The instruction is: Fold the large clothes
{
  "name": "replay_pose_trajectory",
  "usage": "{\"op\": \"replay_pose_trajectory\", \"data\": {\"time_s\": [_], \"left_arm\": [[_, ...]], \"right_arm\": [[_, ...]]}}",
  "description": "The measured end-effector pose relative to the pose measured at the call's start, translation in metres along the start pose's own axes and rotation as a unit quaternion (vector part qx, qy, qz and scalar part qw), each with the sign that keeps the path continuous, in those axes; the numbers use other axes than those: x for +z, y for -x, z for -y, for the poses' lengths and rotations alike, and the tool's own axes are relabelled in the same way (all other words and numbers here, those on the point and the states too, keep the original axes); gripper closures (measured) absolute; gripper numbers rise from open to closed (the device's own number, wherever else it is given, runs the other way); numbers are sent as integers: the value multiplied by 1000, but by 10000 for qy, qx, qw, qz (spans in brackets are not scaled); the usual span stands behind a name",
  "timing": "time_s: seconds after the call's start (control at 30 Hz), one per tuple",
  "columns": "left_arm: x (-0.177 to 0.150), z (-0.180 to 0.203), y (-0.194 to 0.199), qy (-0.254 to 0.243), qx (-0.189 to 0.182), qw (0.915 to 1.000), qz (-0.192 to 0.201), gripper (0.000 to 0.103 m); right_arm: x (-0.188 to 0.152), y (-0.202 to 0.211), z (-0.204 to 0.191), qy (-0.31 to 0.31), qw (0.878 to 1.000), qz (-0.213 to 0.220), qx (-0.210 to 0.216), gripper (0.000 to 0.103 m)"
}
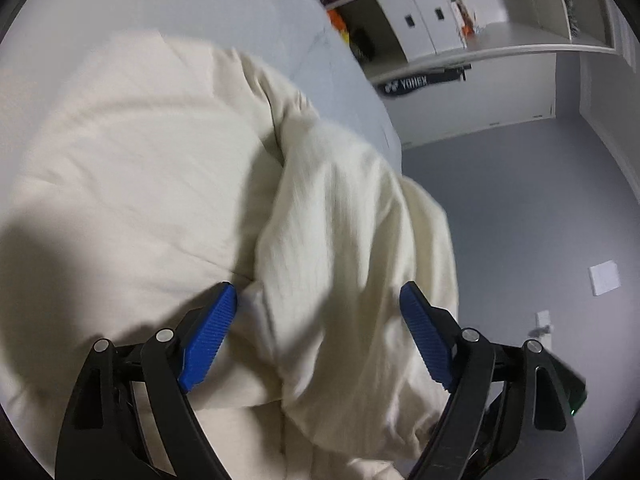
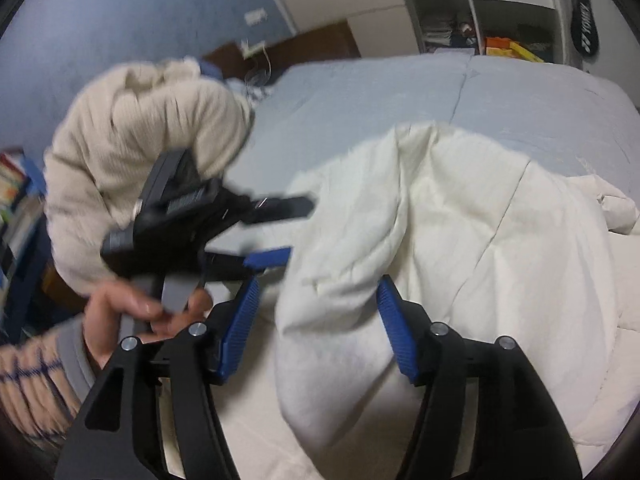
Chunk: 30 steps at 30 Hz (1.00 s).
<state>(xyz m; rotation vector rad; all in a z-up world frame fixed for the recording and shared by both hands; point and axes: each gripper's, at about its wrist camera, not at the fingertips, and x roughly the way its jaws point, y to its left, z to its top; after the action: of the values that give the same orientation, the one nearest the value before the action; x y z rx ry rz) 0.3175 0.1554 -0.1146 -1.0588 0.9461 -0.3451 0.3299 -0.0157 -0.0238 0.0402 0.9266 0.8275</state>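
Observation:
A large cream cloth (image 1: 340, 220) lies bunched on a pale blue bed (image 1: 240, 8), with a thick fold running towards the camera. My left gripper (image 1: 318, 304) stands wide open astride that fold, and its blue pads do not press on it. In the right wrist view the same cream cloth (image 2: 400, 220) hangs in a fold between the fingers of my right gripper (image 2: 316, 300), which is open with a gap at the left pad. The left gripper (image 2: 288, 232) shows there too, held by a hand (image 2: 140, 312) under a cream knit sleeve (image 2: 140, 140).
The bed edge drops to a grey floor (image 1: 520, 200) with a white sheet of paper (image 1: 605, 278) on it. White shelves (image 1: 440, 20) and a black racket bag (image 1: 404, 86) stand beyond. A dark wooden headboard (image 2: 304, 44) and a bookshelf (image 2: 16, 192) sit behind the bed (image 2: 360, 92).

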Motion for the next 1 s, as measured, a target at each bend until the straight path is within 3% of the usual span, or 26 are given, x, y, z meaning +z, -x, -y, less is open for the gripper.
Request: {"op": "replay_pose_trajectory", "data": {"time_s": [0.03, 0.07, 0.2, 0.27, 0.3, 0.43, 0.5, 0.73, 0.8, 0.87, 1.0], "left_arm": [[2, -1, -6, 78, -23, 10000, -13, 22], [5, -2, -12, 173, -90, 9998, -43, 21], [20, 10, -34, 510, -885, 9947, -134, 19], [29, 20, -48, 648, -1418, 9875, -222, 19], [31, 24, -52, 678, -1483, 9863, -239, 19], [31, 40, -42, 277, -1138, 9926, -318, 20], [26, 41, -21, -146, -611, 9977, -264, 20], [5, 20, 45, -596, 354, 9975, 105, 20], [4, 18, 59, -508, 377, 9977, 240, 20], [2, 23, 66, -455, 172, 9984, 292, 20], [0, 40, 53, -421, -308, 9986, 29, 20]], "right_arm": [[-2, -3, -1, 59, 10000, -26, 23, 75], [-4, -4, -3, 136, 9999, -31, 56, 86], [0, 16, -4, 309, 9986, 352, 236, 89], [4, 28, -3, 288, 9976, 558, 305, 89], [8, 32, -2, 268, 9970, 642, 329, 90], [18, 46, 13, 23, 9952, 919, 328, 91], [21, 50, 15, 24, 9943, 989, 385, 91], [22, 42, 12, -72, 9938, 1010, 463, 92], [23, 42, 13, -157, 9932, 1054, 473, 92], [23, 44, 14, -177, 9932, 1055, 470, 92], [24, 47, 12, -174, 9929, 1085, 445, 92]]}}
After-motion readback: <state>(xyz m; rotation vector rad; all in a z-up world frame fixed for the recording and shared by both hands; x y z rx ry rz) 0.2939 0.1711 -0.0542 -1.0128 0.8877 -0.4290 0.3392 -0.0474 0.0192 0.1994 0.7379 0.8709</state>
